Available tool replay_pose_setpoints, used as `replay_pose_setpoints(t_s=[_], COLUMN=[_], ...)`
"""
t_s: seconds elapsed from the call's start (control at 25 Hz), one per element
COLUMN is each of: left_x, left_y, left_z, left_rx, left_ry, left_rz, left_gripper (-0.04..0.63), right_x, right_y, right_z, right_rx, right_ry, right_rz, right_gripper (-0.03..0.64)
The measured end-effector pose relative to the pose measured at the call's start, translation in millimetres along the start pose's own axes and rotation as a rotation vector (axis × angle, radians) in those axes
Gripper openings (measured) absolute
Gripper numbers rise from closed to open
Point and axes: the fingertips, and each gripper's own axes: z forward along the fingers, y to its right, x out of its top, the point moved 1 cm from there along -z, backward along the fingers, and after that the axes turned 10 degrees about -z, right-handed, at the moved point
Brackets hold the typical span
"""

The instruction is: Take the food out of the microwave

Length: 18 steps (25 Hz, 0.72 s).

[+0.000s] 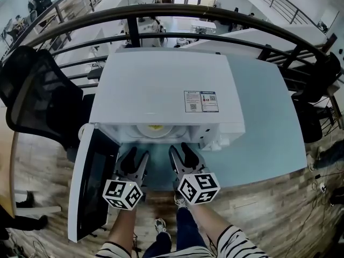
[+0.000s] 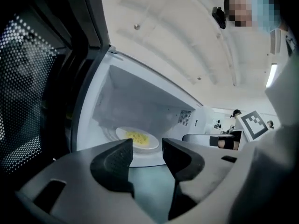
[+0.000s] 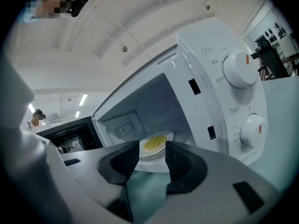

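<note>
A white microwave [image 1: 161, 85] stands on a pale blue table [image 1: 263, 122] with its door [image 1: 91, 184] swung open to the left. Inside, on the turntable, sits a white plate of yellow food [image 1: 154, 129], also seen as the plate [image 2: 138, 138] in the left gripper view and the plate [image 3: 156, 144] in the right gripper view. My left gripper [image 1: 135, 158] and right gripper [image 1: 181, 152] hover side by side just in front of the opening, short of the plate. The left gripper [image 2: 147, 152] and right gripper [image 3: 152, 155] are both open with nothing between their pads.
Two control knobs [image 3: 239, 69] sit on the microwave's right panel. A black office chair [image 1: 32, 90] stands at the left beyond the open door. A dark curved railing [image 1: 161, 15] runs behind the table. The person's legs and shoes [image 1: 161, 227] are below the table's front edge.
</note>
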Motion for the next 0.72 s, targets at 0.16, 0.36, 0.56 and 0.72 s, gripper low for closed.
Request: replay_pose_setpoints(t_s=[0.16, 0.36, 0.56, 0.72], left_x=[-0.3, -1.1, 2.9, 12.1], left_y=[-7.5, -19.9, -32.7, -36.5], left_z=[13.3, 27.7, 40.1, 49.2], left_rx=[0.01, 0.028, 0.04, 0.037], left_ry=[-0.005, -0.011, -0.009, -0.009], left_rz=[0.004, 0.002, -0.001, -0.005], left_gripper=[0.179, 0.179, 0.179, 0.179], right_x=[-1.8, -3.7, -6.0, -4.9], right_y=[6.4, 12.2, 14.6, 17.0], right_z=[13.2, 29.8, 46.9, 58.3], right_rx=[0.001, -0.008, -0.021, -0.023], right_ry=[0.006, 0.007, -0.008, -0.013], right_rz=[0.02, 0.052, 0.064, 0.055], right_gripper=[0.169, 0.169, 0.169, 0.169])
